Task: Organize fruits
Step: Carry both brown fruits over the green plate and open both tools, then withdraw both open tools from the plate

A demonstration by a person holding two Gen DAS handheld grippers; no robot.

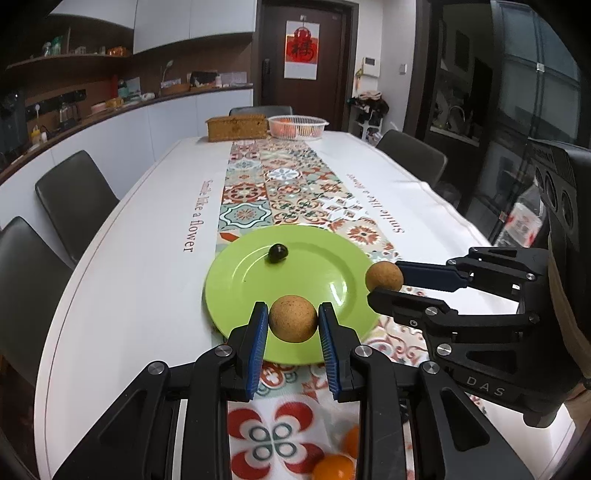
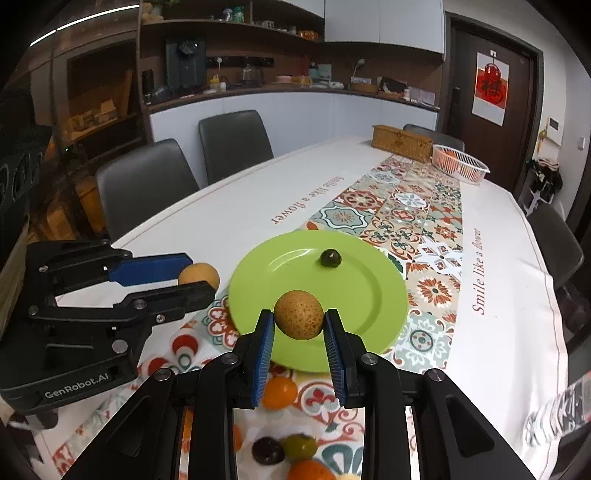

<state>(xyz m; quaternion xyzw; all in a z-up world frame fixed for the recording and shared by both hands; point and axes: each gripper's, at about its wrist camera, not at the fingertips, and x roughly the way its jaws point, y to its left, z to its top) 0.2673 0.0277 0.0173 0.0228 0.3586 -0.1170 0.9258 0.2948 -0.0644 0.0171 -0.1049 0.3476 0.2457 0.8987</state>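
Both grippers, left gripper [image 1: 293, 320] and right gripper [image 2: 299, 320], clamp brown fruit over green plate [image 1: 236, 280].

Home dining area joined to kitchen. Long dining table [image 1: 147, 229] under patterned tablecloth [image 1: 288, 192], dark chairs [image 1: 74, 199] around it. Counter [image 2: 295, 92] behind with kettle [image 2: 251, 75], shelves [image 2: 229, 22], white cabinets [image 1: 192, 22]. Dark door [image 1: 306, 55] carries red calendar [image 1: 301, 50]. Fruit basket [image 1: 297, 127] at far end.
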